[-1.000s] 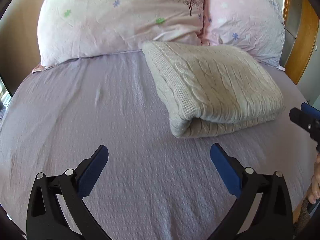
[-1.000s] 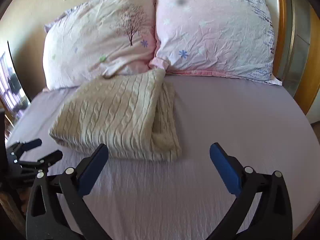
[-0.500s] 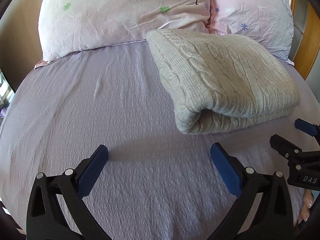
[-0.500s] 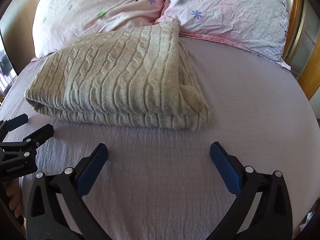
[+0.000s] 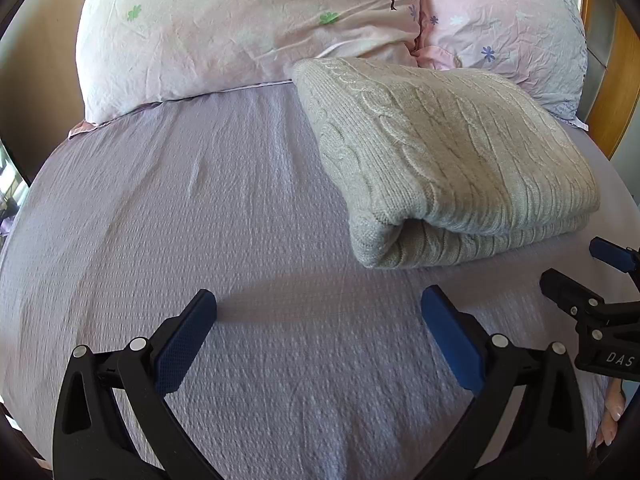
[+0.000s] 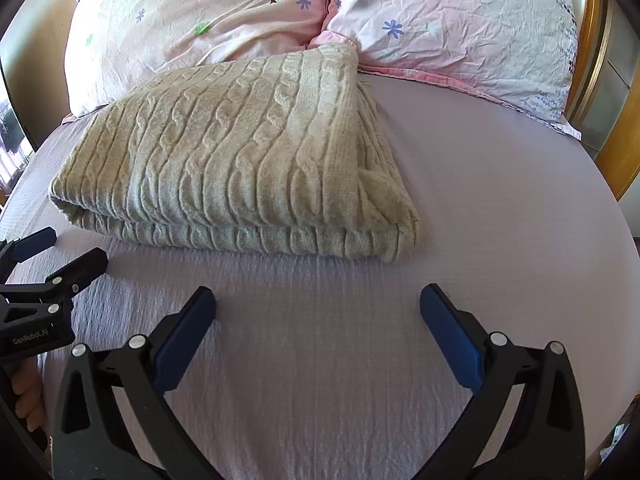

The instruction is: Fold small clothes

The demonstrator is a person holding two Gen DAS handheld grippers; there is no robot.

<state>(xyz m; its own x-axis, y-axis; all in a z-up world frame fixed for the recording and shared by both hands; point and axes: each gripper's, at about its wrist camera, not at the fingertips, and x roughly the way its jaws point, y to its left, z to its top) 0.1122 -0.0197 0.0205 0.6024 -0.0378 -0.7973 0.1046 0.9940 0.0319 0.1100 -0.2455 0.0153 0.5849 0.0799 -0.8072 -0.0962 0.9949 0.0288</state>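
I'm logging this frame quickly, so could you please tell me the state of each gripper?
Left gripper: open, holding nothing.
Right gripper: open, holding nothing; the sweater lies untouched.

the left hand-held gripper [image 5: 319, 300] is hanging low with its blue-padded jaws spread wide, gripping nothing. the right hand-held gripper [image 6: 318, 300] is hovering beside it, jaws likewise gaping wide, both pointing forward, side by side.
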